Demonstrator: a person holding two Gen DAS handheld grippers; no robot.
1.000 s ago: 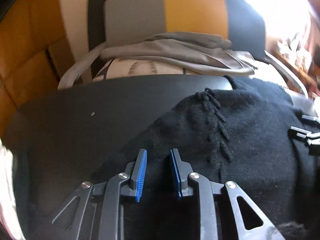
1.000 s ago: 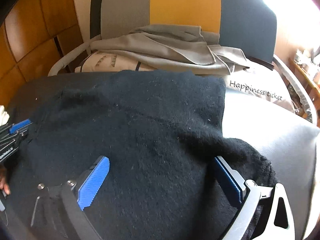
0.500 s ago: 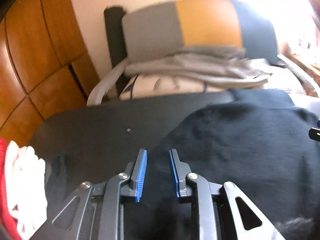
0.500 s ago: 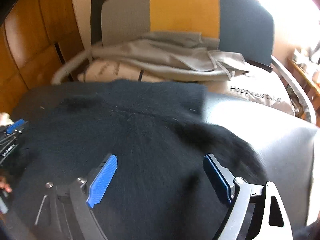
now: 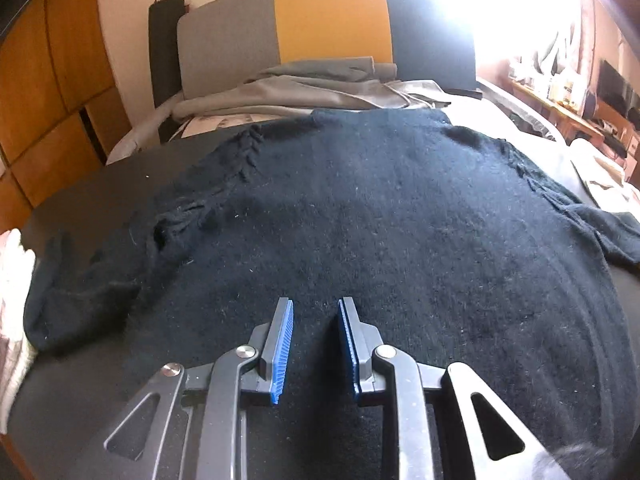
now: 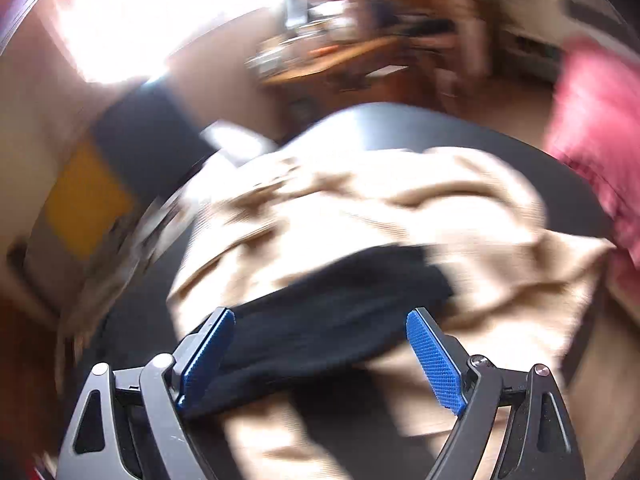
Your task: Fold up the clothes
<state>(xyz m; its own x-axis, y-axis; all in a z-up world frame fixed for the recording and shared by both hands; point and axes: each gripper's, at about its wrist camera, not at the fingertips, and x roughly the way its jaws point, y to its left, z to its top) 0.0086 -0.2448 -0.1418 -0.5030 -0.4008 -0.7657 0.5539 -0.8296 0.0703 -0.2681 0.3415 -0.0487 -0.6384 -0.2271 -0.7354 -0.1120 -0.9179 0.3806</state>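
Black fuzzy knit sweater (image 5: 380,216) spread flat ahead of the left gripper (image 5: 314,338) on a dark matte tabletop (image 5: 100,200), 1 sleeve trailing off to the left of the fingers, the other to the far right. Left gripper's 2 blue-padded jaws parted by a narrow gap, hovering over the knit near its closest hem, nothing pinched between them that can be seen.

Only in the right wrist view, heavily blurred: a crumpled beige ribbed garment (image 6: 400,208) piled beyond the right gripper (image 6: 320,356), with a black knit piece (image 6: 332,312) lying between its widely spread fingers, left pad close against the cloth, right pad clear of it. Pink fabric (image 6: 596,128) at the far right edge.

Only in the left wrist view: behind the sweater, folded grey clothes (image 5: 304,88) stacked before a grey, mustard and dark blue panelled headboard (image 5: 320,32); orange wooden panels (image 5: 48,92) to the left; white cloth (image 5: 12,280) at the left edge; cluttered shelves (image 5: 580,96) far right under bright glare.
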